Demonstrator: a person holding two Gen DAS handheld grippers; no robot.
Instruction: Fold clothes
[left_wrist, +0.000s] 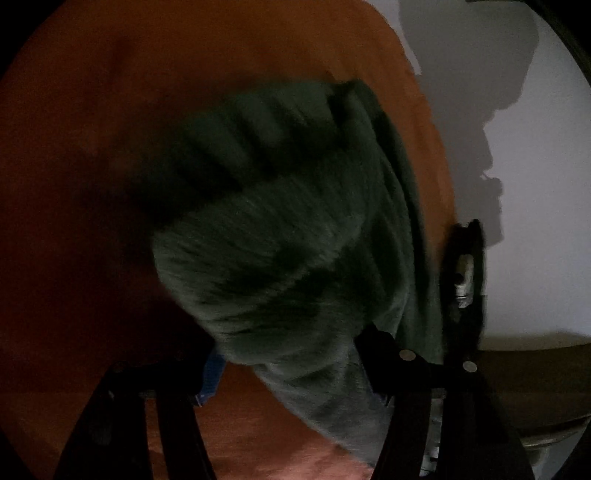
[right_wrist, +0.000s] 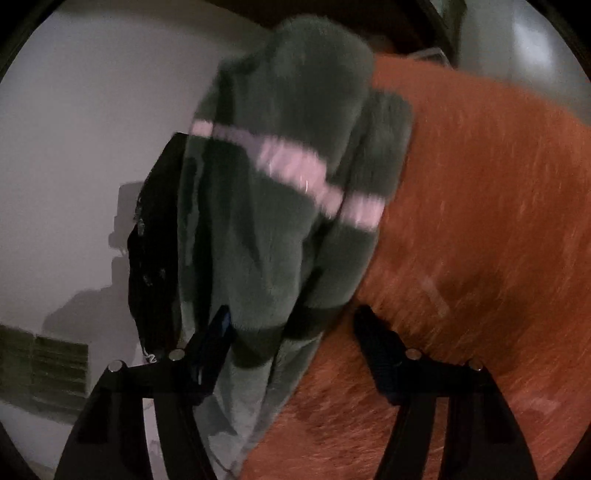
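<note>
A dark green fuzzy garment with a pale pink stripe lies bunched on an orange blanket. In the left wrist view my left gripper stands with its fingers wide apart, and the cloth fills the gap between them; it is open. In the right wrist view my right gripper is also open, with the garment lying between and beyond its fingers. A black item sits against the garment's left side. Both views are blurred.
The orange blanket covers the surface. A pale wall with shadows stands beyond its edge. The black item also shows in the left wrist view at the blanket's right edge. A greenish stack lies low at the left.
</note>
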